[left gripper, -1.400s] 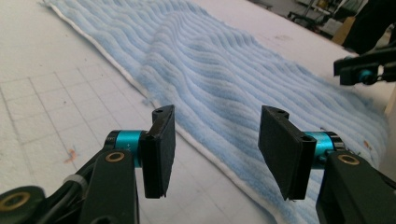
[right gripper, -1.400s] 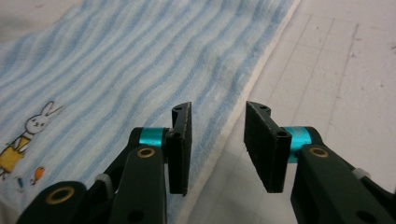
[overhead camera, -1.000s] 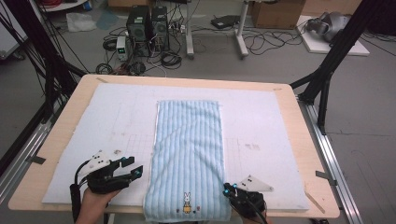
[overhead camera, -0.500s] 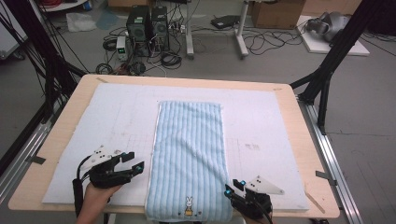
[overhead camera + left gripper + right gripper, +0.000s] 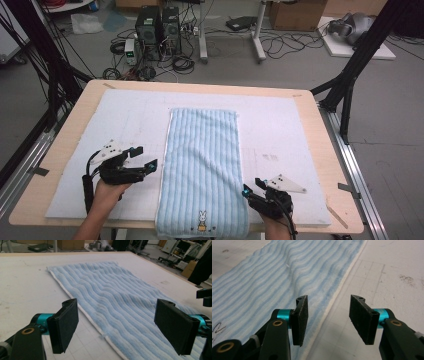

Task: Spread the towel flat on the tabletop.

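Hovering off the mat's near-left part, left gripper (image 5: 145, 158) with jaws spread wide, just been opening, nothing between. Striped towel (image 5: 202, 170) mid-mat, long axis near edge to far edge, hanging over the table's near edge. Right gripper (image 5: 251, 188) at its right hem, jaws parted, just been opening, empty, and nearer.

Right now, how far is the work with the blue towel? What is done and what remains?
Done: the towel lies flat on the white mat, its near end with the rabbit picture at the table edge. In hand: nothing. The left gripper and right gripper have just been opening, and both are off the towel's long edges with nothing between the jaws. Left: judging by this, any folding has not yet begun.
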Action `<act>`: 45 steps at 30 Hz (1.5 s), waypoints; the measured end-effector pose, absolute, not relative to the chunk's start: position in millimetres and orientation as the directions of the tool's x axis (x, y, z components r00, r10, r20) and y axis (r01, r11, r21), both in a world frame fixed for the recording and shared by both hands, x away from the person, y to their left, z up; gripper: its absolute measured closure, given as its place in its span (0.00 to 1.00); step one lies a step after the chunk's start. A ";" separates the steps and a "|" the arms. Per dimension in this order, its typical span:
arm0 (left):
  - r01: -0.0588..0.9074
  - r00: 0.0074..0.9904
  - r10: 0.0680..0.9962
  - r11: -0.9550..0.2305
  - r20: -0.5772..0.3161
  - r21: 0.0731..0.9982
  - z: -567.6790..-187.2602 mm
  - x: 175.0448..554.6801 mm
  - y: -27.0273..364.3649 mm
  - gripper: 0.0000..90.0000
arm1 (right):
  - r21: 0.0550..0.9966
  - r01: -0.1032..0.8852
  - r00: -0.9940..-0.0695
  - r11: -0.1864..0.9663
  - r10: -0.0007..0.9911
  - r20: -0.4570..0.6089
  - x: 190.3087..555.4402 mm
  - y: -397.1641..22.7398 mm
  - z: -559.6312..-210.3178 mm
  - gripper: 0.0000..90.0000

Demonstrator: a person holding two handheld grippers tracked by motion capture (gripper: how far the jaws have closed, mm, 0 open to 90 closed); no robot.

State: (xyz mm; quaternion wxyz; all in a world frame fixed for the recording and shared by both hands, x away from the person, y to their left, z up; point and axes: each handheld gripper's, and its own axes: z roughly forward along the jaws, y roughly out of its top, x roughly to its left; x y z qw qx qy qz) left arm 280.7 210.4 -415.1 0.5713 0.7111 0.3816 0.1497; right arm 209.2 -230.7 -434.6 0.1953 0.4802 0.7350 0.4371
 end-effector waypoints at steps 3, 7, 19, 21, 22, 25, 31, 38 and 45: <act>0.371 0.670 0.708 -0.056 -0.225 0.927 -415.1 288.7 208.1 0.23 | 0.827 0.540 -0.457 0.157 0.879 0.132 213.2 -233.0 -435.7 0.55; 0.377 0.675 0.701 -0.060 -0.230 0.924 -416.5 298.2 206.1 0.23 | 0.821 0.548 -0.460 0.161 0.878 0.135 219.0 -232.9 -437.9 0.55; 0.381 0.682 0.697 -0.083 -0.220 0.921 -425.2 321.5 196.3 0.26 | 0.782 0.577 -0.501 0.235 0.858 0.111 242.2 -212.4 -443.3 0.62; 0.380 0.679 0.701 -0.079 -0.220 0.921 -425.6 323.3 196.0 0.26 | 0.755 0.600 -0.505 0.263 0.857 0.102 247.3 -208.8 -447.0 0.68; 0.381 0.677 0.703 -0.079 -0.219 0.921 -426.0 325.1 196.6 0.26 | 0.745 0.605 -0.513 0.281 0.853 0.095 249.2 -206.8 -449.5 0.69; 0.392 0.674 0.702 -0.079 -0.228 0.917 -425.8 329.3 196.0 0.26 | 0.738 0.600 -0.545 0.309 0.833 0.094 249.0 -209.6 -447.4 0.96; 0.388 0.677 0.702 -0.088 -0.219 0.918 -415.2 335.7 191.7 0.27 | 0.745 0.579 -0.560 0.330 0.826 0.069 235.9 -217.5 -447.4 0.97; 0.418 0.660 0.721 -0.118 -0.212 0.901 -414.3 352.3 181.9 0.30 | 0.782 0.554 -0.570 0.284 0.814 0.108 228.0 -226.1 -446.9 0.82; 0.499 0.600 0.768 -0.139 -0.225 0.855 -429.1 380.0 173.6 0.32 | 0.813 0.546 -0.511 0.201 0.849 0.133 238.0 -235.9 -441.0 0.64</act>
